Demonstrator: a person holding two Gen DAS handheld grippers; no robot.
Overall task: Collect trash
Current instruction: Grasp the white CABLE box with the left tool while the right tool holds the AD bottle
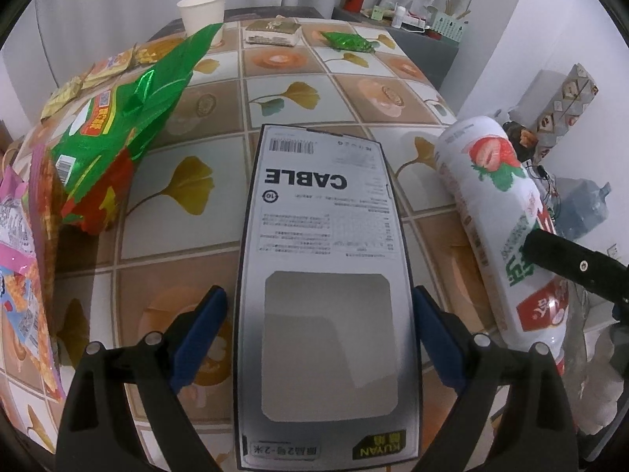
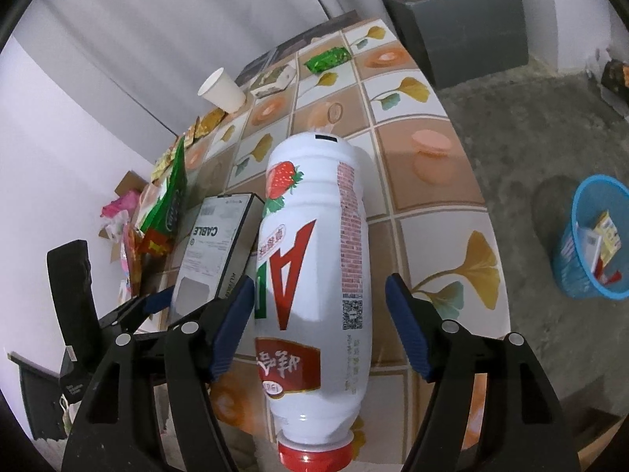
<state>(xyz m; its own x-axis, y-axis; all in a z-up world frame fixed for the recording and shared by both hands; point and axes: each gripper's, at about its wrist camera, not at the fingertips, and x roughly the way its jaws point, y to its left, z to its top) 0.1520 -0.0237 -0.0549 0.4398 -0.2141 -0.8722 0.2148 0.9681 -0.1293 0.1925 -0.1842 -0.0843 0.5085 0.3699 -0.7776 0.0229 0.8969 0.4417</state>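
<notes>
A grey box marked CABLE (image 1: 326, 212) lies flat on the tiled table (image 1: 283, 90), and my left gripper (image 1: 320, 295) is open around its near end. The right blue pad is at the box's edge; the left pad stands a sliver off. A white strawberry-drink bottle (image 2: 314, 244) with a red cap lies on its side near the table's right edge, cap toward the camera. My right gripper (image 2: 318, 279) is open around it, with the left pad close to the bottle and the right pad clearly apart. The bottle (image 1: 495, 196) also shows in the left wrist view.
A large green snack bag (image 1: 118, 129) and colourful wrappers (image 1: 19, 236) crowd the table's left side. Farther back are a paper cup (image 1: 202, 8), a flat packet (image 1: 273, 31) and a small green wrapper (image 1: 348, 41). A blue basket (image 2: 566, 251) holding trash stands on the floor, right of the table.
</notes>
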